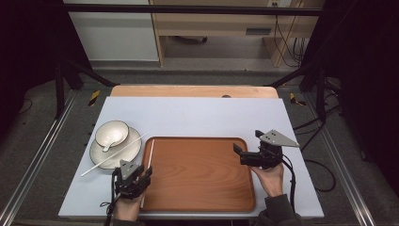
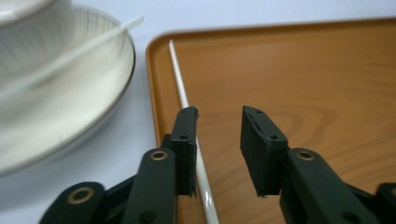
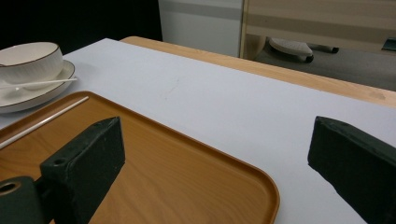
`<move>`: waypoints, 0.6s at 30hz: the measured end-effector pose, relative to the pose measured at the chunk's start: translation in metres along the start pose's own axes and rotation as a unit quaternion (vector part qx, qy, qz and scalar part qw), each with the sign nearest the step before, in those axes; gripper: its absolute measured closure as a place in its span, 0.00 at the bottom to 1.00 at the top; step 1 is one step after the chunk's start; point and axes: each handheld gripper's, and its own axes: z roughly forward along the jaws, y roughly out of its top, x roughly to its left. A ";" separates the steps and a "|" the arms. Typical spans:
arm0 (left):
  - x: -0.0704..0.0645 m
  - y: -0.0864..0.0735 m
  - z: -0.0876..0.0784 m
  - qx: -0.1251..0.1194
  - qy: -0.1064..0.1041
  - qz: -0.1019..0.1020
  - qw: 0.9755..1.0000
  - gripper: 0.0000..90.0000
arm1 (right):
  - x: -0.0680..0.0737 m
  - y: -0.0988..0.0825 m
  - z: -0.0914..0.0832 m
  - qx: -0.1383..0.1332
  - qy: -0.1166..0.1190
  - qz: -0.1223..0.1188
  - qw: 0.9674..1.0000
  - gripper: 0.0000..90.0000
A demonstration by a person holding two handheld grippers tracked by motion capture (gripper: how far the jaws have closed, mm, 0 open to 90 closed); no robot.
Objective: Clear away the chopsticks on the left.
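Left gripper (image 2: pixel 218 135) jaws released, parted above white chopstick (image 2: pixel 189 116) lying along left edge inside wooden tray (image 2: pixel 303 84); contact with one pad possibly remaining. Right gripper (image 3: pixel 215 163) jaws wide apart, empty.

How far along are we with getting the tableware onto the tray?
Done: one white chopstick lies in the tray along its left edge. In hand: nothing; the left gripper stands open above that chopstick, and the right gripper is open, empty. Left: the second chopstick across the plate, and the bowl with spoon.
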 end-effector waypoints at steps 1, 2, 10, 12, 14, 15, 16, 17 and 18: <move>0.003 0.004 -0.003 -0.004 -0.011 0.007 1.000 0.67 | 0.000 0.000 0.000 0.000 0.000 0.001 1.000 0.05; 0.007 0.008 -0.006 -0.010 -0.020 0.015 1.000 0.65 | 0.000 0.000 0.000 0.000 -0.001 0.001 1.000 0.05; 0.036 0.028 -0.019 -0.006 -0.063 0.069 0.996 0.40 | -0.001 0.001 -0.003 -0.004 -0.003 0.004 1.000 0.05; 0.044 0.030 -0.019 0.008 -0.083 0.086 0.993 0.38 | -0.001 0.001 -0.004 -0.006 -0.002 0.005 1.000 0.05; 0.051 0.029 -0.018 0.023 -0.099 0.101 0.990 0.33 | -0.001 0.002 -0.006 -0.009 -0.002 0.006 1.000 0.05; 0.055 0.028 -0.018 0.028 -0.104 0.111 0.988 0.33 | -0.001 0.002 -0.006 -0.009 -0.002 0.006 1.000 0.05; 0.059 0.027 -0.018 0.034 -0.109 0.118 0.986 0.32 | -0.001 0.002 -0.006 -0.009 -0.001 0.006 1.000 0.05; 0.063 0.024 -0.018 0.037 -0.111 0.124 0.985 0.31 | 0.000 0.002 -0.006 -0.007 -0.001 0.006 1.000 0.05; 0.068 0.022 -0.019 0.039 -0.114 0.128 0.984 0.30 | 0.000 0.002 -0.005 -0.008 -0.001 0.002 1.000 0.05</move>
